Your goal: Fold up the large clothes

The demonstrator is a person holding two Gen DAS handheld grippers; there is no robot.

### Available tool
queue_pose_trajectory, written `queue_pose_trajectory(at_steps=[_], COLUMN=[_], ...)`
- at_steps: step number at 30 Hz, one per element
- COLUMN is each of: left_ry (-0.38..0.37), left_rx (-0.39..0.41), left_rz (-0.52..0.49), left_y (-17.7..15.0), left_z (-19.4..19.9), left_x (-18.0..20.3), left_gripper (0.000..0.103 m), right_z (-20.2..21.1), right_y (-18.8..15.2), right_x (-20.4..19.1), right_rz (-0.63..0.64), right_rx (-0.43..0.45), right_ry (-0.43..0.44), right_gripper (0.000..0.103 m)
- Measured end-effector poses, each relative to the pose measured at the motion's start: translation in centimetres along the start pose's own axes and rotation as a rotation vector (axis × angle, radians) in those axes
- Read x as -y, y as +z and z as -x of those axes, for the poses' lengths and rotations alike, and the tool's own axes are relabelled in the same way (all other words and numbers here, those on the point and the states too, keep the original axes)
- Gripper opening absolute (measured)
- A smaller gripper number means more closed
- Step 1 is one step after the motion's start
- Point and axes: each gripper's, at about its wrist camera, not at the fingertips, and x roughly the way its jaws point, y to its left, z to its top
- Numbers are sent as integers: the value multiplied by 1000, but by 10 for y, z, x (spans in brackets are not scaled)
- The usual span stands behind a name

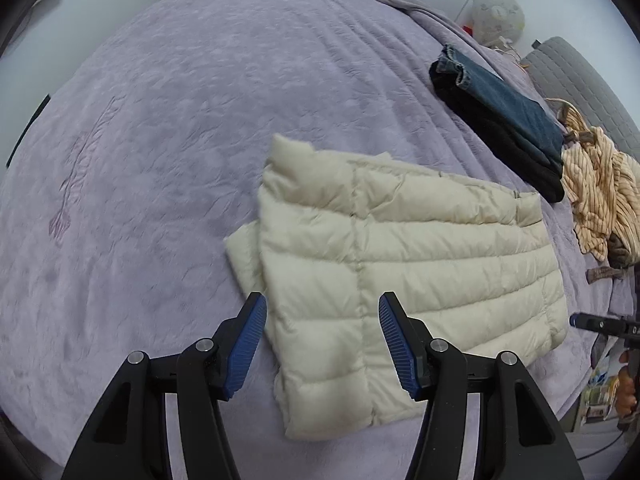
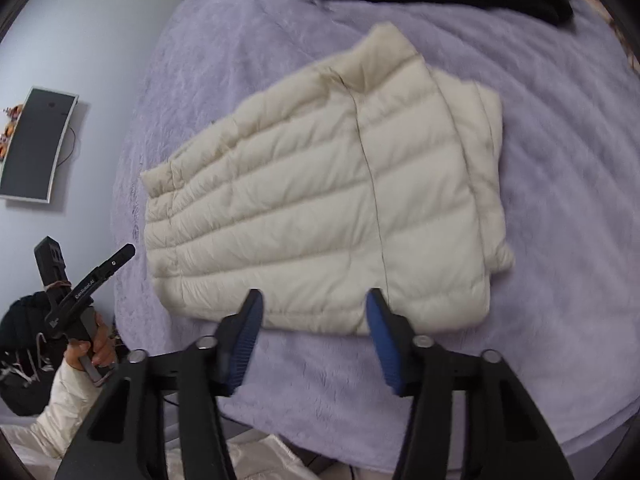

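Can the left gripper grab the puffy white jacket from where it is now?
Probably yes. The left gripper hangs over the near edge of the folded puffy jacket with its jaws open and empty. Nothing lies between them and the jacket on the purple blanket.

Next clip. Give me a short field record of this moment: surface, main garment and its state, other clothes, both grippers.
surface: lavender bedspread
main garment: cream puffer jacket, folded into a compact rectangle, lying flat
other clothes: folded jeans on a dark garment; unfolded striped shirt beside them
left gripper: open, above the jacket, holding nothing
right gripper: open, above the jacket's near edge, holding nothing
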Motion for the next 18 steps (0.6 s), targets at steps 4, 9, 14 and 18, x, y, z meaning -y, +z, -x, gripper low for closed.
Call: queue_pose_trajectory(at_steps=[4,9,14,18], left_ry=[3,33,75,57], left_rx=[-1,-40,-75,-75], left_rz=[-27,-66,-49,-61], left_y=[37,52,48,46], left_z=[-35,-82,-137,-154], left_x=[25,55,41,32], left_gripper=[60,60,60,60], right_z=[-17,-66,-142,-169], right_y=[51,85,85,90], right_x=[-19,-54,-48,-21], right_rz=[78,161,200,128], right_rx=[68,47,-20,-10], right_ry=[-36,-2,-139,-68], right_gripper=[17,17,12,6])
